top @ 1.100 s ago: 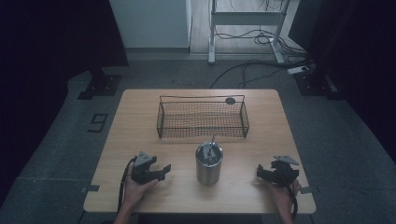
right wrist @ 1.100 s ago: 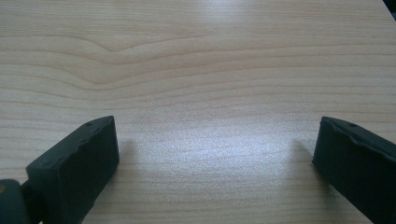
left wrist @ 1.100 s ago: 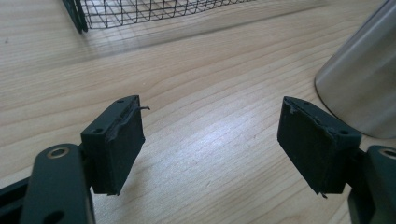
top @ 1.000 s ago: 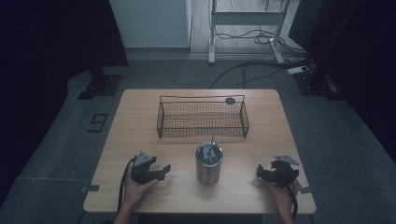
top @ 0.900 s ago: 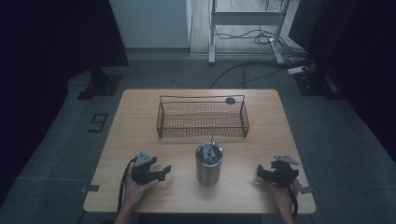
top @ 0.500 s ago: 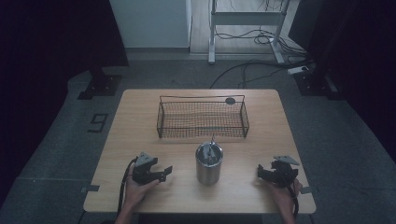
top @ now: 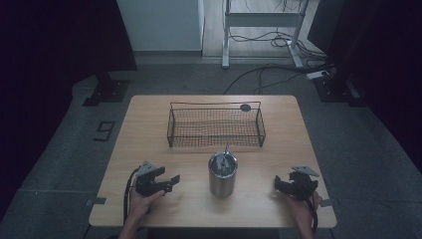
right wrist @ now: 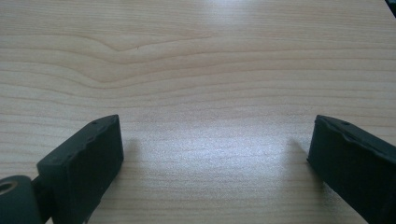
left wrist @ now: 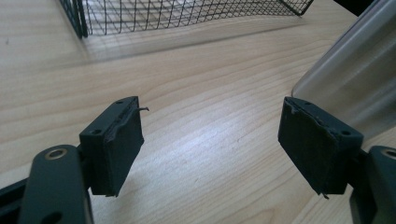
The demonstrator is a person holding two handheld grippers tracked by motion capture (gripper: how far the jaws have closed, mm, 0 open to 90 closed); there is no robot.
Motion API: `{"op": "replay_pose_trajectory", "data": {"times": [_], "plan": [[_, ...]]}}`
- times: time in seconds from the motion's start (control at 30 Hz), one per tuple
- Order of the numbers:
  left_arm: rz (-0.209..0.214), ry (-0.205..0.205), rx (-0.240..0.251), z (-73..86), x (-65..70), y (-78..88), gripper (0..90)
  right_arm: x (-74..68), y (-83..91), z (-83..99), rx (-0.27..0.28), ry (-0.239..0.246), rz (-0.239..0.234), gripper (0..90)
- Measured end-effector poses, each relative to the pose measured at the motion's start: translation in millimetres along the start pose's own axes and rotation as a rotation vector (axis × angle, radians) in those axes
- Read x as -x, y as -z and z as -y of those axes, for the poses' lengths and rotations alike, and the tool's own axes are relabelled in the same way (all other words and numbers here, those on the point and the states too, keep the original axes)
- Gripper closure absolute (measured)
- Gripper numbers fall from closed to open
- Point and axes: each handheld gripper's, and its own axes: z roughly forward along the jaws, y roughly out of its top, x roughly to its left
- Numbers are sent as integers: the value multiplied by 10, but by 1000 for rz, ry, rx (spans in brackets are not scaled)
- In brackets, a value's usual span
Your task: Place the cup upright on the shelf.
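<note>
Steel canister [top: 222, 174] upright, lower centre of frame, bare counter [top: 149, 129] around; left gripper [top: 169, 181] and right gripper [top: 281, 185] flank it, fingers open, empty.

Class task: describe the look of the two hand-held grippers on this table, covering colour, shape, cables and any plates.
The left gripper and right gripper are black, each topped by a grey three-cornered plate and trailing a black cable. Close up, the left gripper's pads are blocky, dark and rectangular, with small screw holes and worn edges.
</note>
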Motion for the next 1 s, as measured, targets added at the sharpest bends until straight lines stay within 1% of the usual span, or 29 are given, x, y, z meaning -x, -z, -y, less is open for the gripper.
{"op": "replay_pose_trajectory", "data": {"times": [0.07, 0.13, 0.2, 0.27, 0.3, 0.33, 0.37, 0.4, 0.53, 0.6, 0.67, 0.8, 0.83, 0.9, 0.93, 0.97, 1.0], "plan": [[-2, 3, 3, -2, -5, 5, 223, 2, 1, 1, 1, 1, -1, 31], [6, 8, 17, -26, 7, 31, 221, 4, 1, 1, 0, 2, -2, 30], [21, 0, 47, -89, 66, 70, 216, 9, -1, -1, 1, 3, -6, 30], [26, -5, 51, -108, 84, 79, 210, 12, 0, -2, -1, 4, -6, 29], [31, -21, 61, -162, 137, 94, 205, 13, -1, -3, -2, 2, -4, 29], [31, -21, 61, -162, 137, 94, 202, 13, -1, -3, -2, 2, -4, 29], [34, -34, 64, -194, 164, 104, 202, 14, -1, -3, -2, 1, -3, 29], [38, -38, 67, -214, 186, 112, 198, 15, -1, -3, -2, -1, -1, 29], [71, -69, 70, -260, 276, 138, 174, 19, 1, 3, 2, -6, 5, 31], [90, -82, 77, -279, 322, 149, 152, 23, 6, 7, 1, -11, 10, 31], [102, -96, 86, -300, 380, 152, 146, 24, 7, 8, 1, -12, 11, 31], [128, -123, 82, -341, 485, 128, 126, 27, 6, 8, 3, -13, 14, 31], [137, -129, 80, -352, 531, 107, 118, 28, 10, 9, 1, -15, 15, 33], [146, -135, 77, -358, 575, 85, 114, 30, 10, 10, 2, -15, 15, 34], [146, -135, 77, -358, 575, 85, 112, 30, 10, 10, 2, -15, 15, 34], [158, -141, 72, -359, 613, 66, 106, 30, 11, 10, 1, -17, 16, 35], [158, -141, 72, -359, 613, 66, 101, 30, 11, 10, 1, -17, 16, 35]]}}
